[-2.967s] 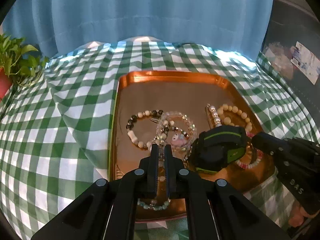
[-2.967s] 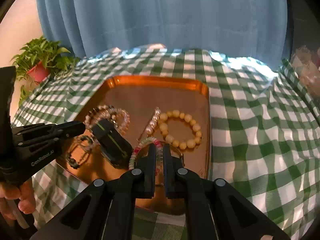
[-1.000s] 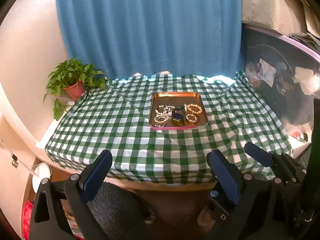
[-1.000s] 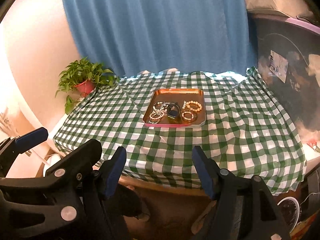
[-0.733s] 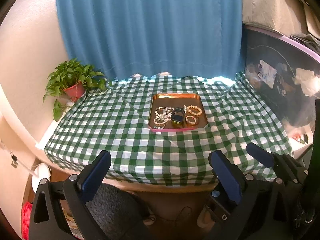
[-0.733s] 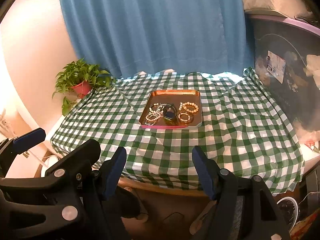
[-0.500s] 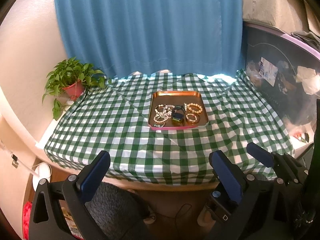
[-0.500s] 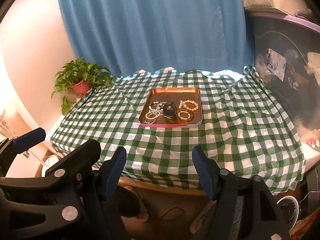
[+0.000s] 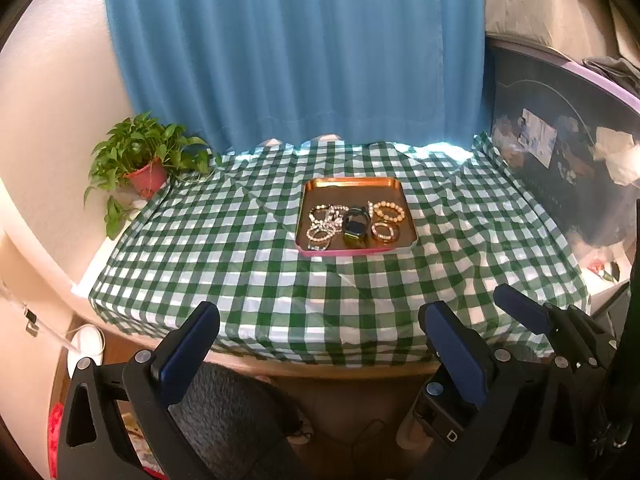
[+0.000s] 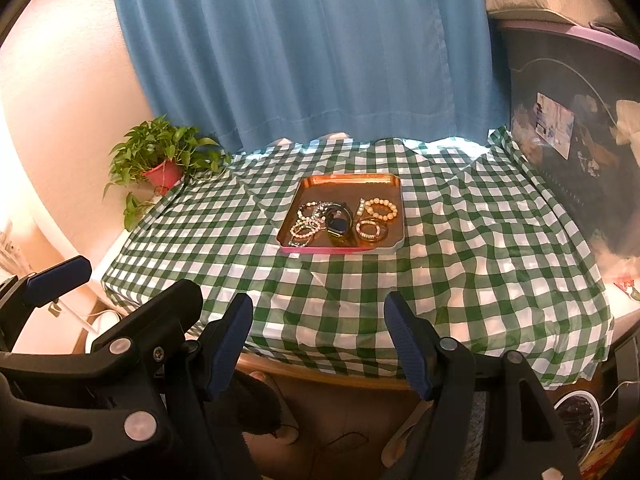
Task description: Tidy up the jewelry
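Note:
A copper tray (image 9: 352, 184) (image 10: 348, 182) sits mid-table on the green checked cloth. In it lie several bead bracelets (image 9: 389, 212) (image 10: 380, 208) and a black smartwatch (image 9: 355, 227) (image 10: 338, 222). My left gripper (image 9: 320, 320) is open and empty, held back off the table's front edge, far from the tray. My right gripper (image 10: 318, 316) is also open and empty, off the front edge. The right gripper also shows at the lower right of the left wrist view (image 9: 520, 312); the left one shows at the lower left of the right wrist view (image 10: 60, 280).
A potted plant (image 9: 144, 160) (image 10: 160, 160) stands at the table's far left corner. A blue curtain (image 9: 296, 52) hangs behind. A dark cluttered panel (image 9: 560, 160) borders the right side. The table's wooden front edge (image 9: 340, 368) lies just ahead.
Three seconds ago both grippers were shut low over the tray among the bracelets. Now both are open and pulled far back off the table. In the last second the views barely shift.

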### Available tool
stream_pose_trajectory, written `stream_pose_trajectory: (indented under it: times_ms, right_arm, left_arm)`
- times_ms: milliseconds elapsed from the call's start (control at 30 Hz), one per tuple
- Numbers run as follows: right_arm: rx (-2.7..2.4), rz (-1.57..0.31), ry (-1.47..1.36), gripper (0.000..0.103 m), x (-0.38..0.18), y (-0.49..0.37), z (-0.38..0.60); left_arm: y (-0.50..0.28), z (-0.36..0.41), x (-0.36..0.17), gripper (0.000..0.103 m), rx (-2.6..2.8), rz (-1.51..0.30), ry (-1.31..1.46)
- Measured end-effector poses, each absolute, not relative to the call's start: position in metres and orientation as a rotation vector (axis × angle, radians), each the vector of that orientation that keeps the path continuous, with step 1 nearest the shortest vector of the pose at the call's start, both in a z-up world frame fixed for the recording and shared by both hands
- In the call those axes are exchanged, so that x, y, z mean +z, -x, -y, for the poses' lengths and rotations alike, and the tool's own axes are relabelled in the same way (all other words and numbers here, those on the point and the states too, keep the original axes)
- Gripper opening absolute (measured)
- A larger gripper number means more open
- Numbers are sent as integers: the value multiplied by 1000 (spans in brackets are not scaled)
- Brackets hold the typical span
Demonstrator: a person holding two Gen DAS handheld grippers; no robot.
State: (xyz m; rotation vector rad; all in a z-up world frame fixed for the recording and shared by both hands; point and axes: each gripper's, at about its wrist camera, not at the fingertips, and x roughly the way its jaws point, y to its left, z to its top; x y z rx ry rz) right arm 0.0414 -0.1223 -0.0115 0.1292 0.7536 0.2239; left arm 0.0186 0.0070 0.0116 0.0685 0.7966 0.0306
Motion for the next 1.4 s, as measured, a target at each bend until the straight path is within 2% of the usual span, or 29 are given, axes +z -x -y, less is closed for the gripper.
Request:
stream_pose_trajectory:
  times_ms: [1400]
  right_arm:
    - [230, -764, -139, 65, -14, -42, 126]
  left_arm:
    - [-18, -6, 10, 102, 30, -804, -75]
